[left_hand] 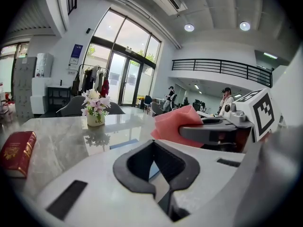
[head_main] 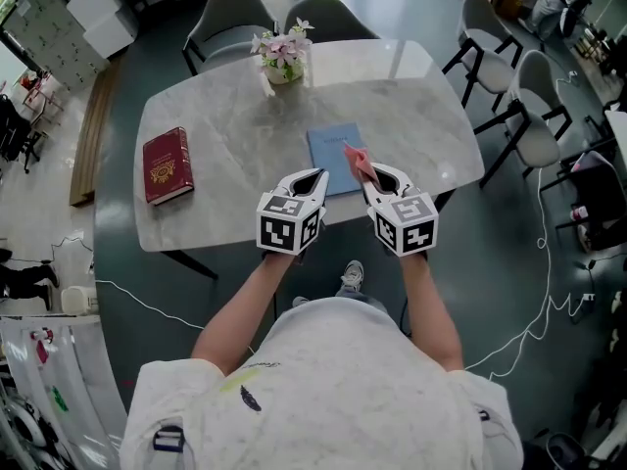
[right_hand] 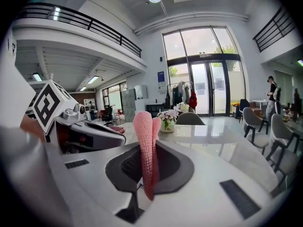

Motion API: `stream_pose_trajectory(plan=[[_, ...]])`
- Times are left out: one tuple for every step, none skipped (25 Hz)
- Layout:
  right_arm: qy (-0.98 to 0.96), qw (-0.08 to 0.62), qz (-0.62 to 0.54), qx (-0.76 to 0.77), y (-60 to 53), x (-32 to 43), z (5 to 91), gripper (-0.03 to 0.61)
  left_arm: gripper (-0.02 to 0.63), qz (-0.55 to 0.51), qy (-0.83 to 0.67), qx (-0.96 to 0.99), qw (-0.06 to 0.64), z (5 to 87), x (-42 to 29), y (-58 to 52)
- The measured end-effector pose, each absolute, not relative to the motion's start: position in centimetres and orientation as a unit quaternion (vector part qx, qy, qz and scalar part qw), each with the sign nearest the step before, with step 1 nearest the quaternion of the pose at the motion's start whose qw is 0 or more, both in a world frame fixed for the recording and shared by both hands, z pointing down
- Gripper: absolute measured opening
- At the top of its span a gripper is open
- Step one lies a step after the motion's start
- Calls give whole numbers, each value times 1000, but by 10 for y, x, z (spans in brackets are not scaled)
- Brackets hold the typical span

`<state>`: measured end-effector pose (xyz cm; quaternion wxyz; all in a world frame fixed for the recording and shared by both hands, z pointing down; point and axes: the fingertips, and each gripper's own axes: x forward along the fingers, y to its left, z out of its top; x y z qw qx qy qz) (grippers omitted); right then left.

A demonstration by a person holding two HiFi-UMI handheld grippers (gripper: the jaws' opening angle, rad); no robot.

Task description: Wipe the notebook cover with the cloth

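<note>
A blue notebook [head_main: 333,157] lies flat on the marble table [head_main: 225,116], near its front edge. My right gripper [head_main: 375,174] is shut on a pink knitted cloth [head_main: 358,160], which hangs over the notebook's right part. In the right gripper view the cloth [right_hand: 147,145] stands folded between the jaws. My left gripper [head_main: 315,178] is shut with nothing in it, just left of the right one, at the notebook's near edge. From the left gripper view the cloth [left_hand: 173,124] and a sliver of notebook [left_hand: 124,144] show ahead.
A red hardback book [head_main: 168,164] lies at the table's left side. A vase of pink flowers [head_main: 283,57] stands at the far edge. Grey chairs [head_main: 227,18] ring the table, and cables trail on the floor [head_main: 544,262].
</note>
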<state>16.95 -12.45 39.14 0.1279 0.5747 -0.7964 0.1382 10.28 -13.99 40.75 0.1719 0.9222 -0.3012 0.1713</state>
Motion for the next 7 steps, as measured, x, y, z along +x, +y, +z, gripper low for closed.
stream_pose_trajectory(plan=[[-796,129,137,575,-125,168,391,15,6,170,-300,923,171,407,102,-140],[-796,129,136,575,-125,167,391,14,6,169,-300,923,171,406,101,-141],[-796,130,136,575,-126,165,391,14,6,168,-299,923,172,405,101,-141],[-796,130,135,576,-126,164,391,15,6,167,-299,924,172,405,100,-142],[-795,130,135,576,-126,163,390,14,6,167,-299,924,172,404,99,-142],[-795,130,135,577,-126,163,390,15,6,166,-298,924,172,403,98,-143],[-794,130,135,578,-126,163,389,15,6,165,-298,924,172,402,98,-143]])
